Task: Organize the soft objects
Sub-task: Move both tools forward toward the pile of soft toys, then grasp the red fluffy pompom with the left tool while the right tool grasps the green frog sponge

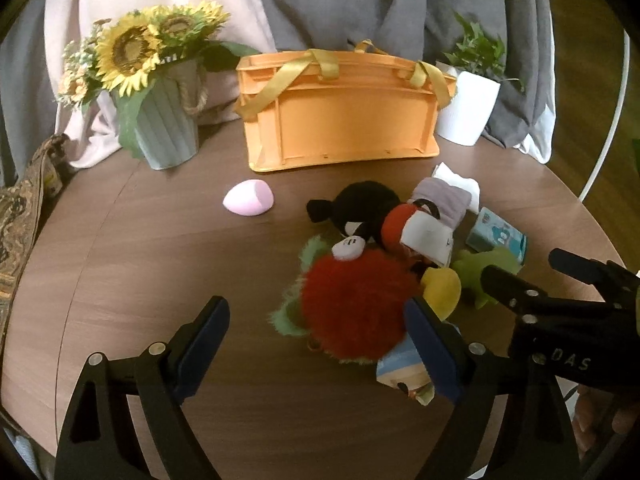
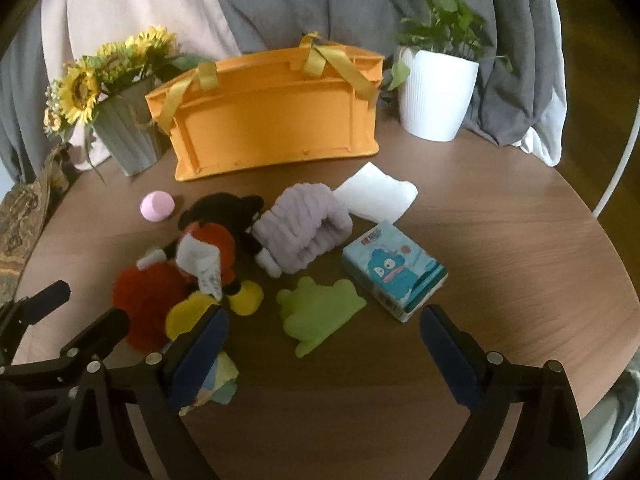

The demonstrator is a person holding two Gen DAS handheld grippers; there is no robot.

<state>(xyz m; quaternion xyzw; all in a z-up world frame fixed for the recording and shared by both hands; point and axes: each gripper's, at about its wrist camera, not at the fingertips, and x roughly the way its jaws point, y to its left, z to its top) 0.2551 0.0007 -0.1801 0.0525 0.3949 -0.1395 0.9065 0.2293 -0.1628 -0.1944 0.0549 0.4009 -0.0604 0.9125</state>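
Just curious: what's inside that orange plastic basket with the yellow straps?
Cannot tell. The orange plastic basket shows only its outer wall and yellow ribbon handles; the interior is hidden.

left gripper [image 1: 316, 344] — black frame | fingers [image 1: 204, 344] blue-padded | silver screws | right gripper [image 2: 324, 354] — same, lettered "DAS"
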